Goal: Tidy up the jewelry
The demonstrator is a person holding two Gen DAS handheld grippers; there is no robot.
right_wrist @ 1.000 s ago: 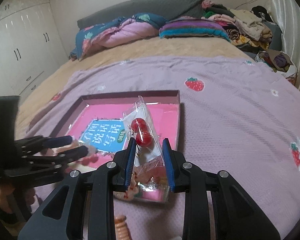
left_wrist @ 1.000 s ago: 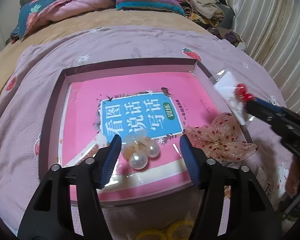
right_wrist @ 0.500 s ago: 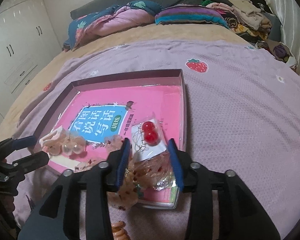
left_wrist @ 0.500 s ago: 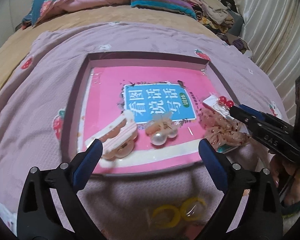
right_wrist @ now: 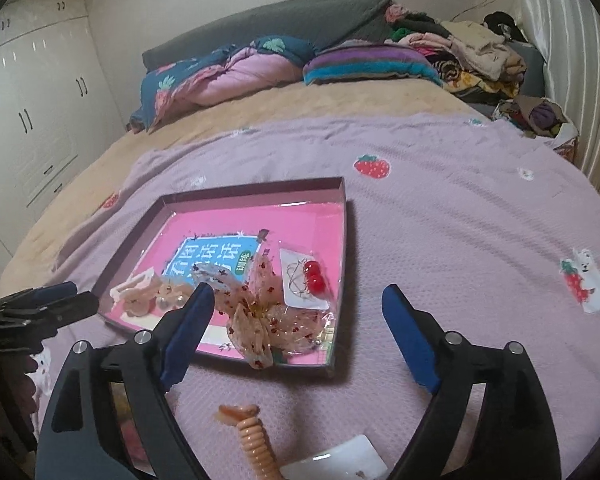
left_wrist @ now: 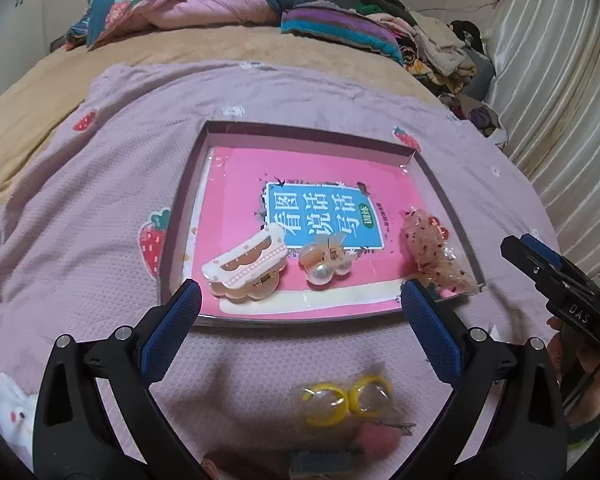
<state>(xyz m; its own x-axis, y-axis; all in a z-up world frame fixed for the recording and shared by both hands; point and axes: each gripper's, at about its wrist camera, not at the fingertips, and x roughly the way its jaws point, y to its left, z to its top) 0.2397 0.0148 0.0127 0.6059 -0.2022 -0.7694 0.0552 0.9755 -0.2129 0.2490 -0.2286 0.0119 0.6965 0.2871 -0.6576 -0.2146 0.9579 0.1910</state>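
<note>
Both grippers hang empty w/ jaws wide apart: left gripper (left_wrist: 300, 312) over the near edge of the tray (left_wrist: 300, 130), right gripper (right_wrist: 298, 320) near its right front corner. Step looks like between placements: already in the tray are the scalloped hair claw (left_wrist: 246, 266), pearl clip (left_wrist: 326, 262), sheer bow (right_wrist: 260, 312) and bagged cherry earrings (right_wrist: 310, 276). Next move prob. a pick from what's left on the blanket (right_wrist: 460, 220), needing a low approach & a gentle pinch on thin plastic. Left view alone shows the yellow rings in a bag (left_wrist: 346, 402); the earrings are barely visible there. Right view alone shows the coil hair tie (right_wrist: 254, 440) & a white card (right_wrist: 340, 460).
</note>
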